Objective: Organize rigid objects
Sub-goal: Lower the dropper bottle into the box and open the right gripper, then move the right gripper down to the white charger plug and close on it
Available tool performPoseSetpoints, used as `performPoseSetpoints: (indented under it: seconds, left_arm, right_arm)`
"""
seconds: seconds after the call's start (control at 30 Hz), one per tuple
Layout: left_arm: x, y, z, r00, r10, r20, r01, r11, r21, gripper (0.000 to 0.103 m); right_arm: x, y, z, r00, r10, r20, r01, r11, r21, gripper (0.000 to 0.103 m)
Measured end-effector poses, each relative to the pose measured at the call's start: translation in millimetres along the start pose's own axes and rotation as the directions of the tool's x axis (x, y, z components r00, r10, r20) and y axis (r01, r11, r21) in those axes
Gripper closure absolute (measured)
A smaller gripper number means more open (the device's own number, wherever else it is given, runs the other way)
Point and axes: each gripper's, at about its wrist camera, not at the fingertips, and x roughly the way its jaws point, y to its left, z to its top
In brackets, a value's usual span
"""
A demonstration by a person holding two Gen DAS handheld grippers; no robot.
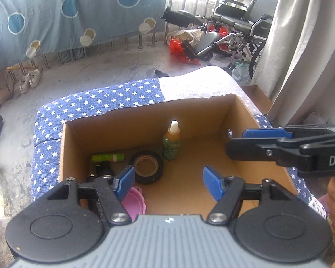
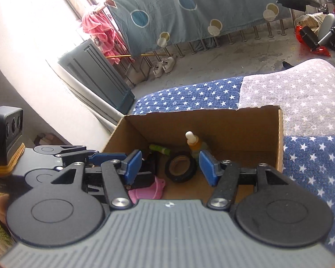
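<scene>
Because both pairs of blue fingers are spread with nothing between them, neither gripper is carrying anything at this moment. The left gripper (image 1: 168,184) hangs over the near edge of the cardboard box (image 1: 245,116), its fingers (image 1: 126,183) pointing down into it, which suits either a fresh pick or a hand that has nothing to hold. The right gripper (image 2: 170,167) comes at the box from its right side, fingers (image 2: 206,167) likewise apart and aimed at the box's floor.

Everything the task concerns sits inside the box, crowded toward its left half. A roll of black tape (image 1: 147,167) lies flat near the middle of the box floor. Just behind it, toward the far wall, a small dropper bottle (image 1: 172,141) stands upright, probably because its flat base and narrow neck make lying down unstable. A green tube (image 1: 108,157) lies on its side against the box's left part, and a dark object (image 1: 102,169), too shadowed to identify, sits just in front of it. A pink lid (image 1: 135,203) rests by the near wall, partly under the left fingers. The right half of the box floor is bare.

The box stands on a star-patterned cloth (image 1: 100,98) covering a bench; whether more items wait outside the box cannot be seen.
</scene>
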Motion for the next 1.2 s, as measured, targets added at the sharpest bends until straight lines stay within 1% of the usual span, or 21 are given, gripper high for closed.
performPoseSetpoints:
  seconds: [0.13, 0.23, 0.33, 0.4, 0.57, 0.7, 0.9, 1.1, 1.2]
  left_arm:
    - [-45, -10, -43, 0.997, -0.066, 0.046, 0.065, 0.997, 0.034, 0.032]
    - [-62, -16, -82, 0.993, -0.105, 0.044, 0.103, 0.993, 0.057, 0.032]
    - [-65, -23, -118, 0.993, -0.108, 0.038, 0.105, 0.992, 0.077, 0.032]
    - [-60, -26, -140, 0.995, -0.099, 0.03, 0.096, 0.992, 0.086, 0.032]
    - [-34, -31, -174, 0.997, -0.071, -0.015, 0.072, 0.995, 0.07, 0.033]
    - [-25, -35, -180, 0.997, -0.07, -0.021, 0.071, 0.995, 0.07, 0.033]
    - [-22, -42, -179, 0.999, -0.047, -0.01, 0.048, 0.992, 0.118, 0.033]
    - [-12, -44, -181, 0.998, -0.059, -0.026, 0.061, 0.993, 0.104, 0.033]
    - [-10, -45, -183, 0.999, -0.049, -0.022, 0.051, 0.993, 0.109, 0.033]
  right_arm:
    - [-42, 12, -44, 0.997, 0.067, 0.031, -0.068, 0.997, 0.034, 0.042]
    - [-56, 20, -78, 0.994, 0.102, 0.038, -0.104, 0.993, 0.051, 0.041]
    - [-57, 27, -108, 0.994, 0.103, 0.031, -0.105, 0.993, 0.053, 0.04]
    - [-51, 33, -125, 0.996, 0.091, 0.022, -0.091, 0.995, 0.04, 0.04]
    - [-28, 38, -150, 0.999, 0.045, -0.019, -0.045, 0.999, 0.013, 0.04]
    - [-15, 39, -153, 0.997, 0.062, -0.041, -0.061, 0.998, 0.017, 0.04]
    - [-9, 34, -142, 0.996, 0.078, -0.033, -0.077, 0.996, 0.043, 0.039]
    - [-6, 31, -140, 0.992, 0.122, -0.026, -0.119, 0.989, 0.093, 0.039]
    - [-4, 31, -141, 0.992, 0.123, -0.025, -0.121, 0.988, 0.094, 0.037]
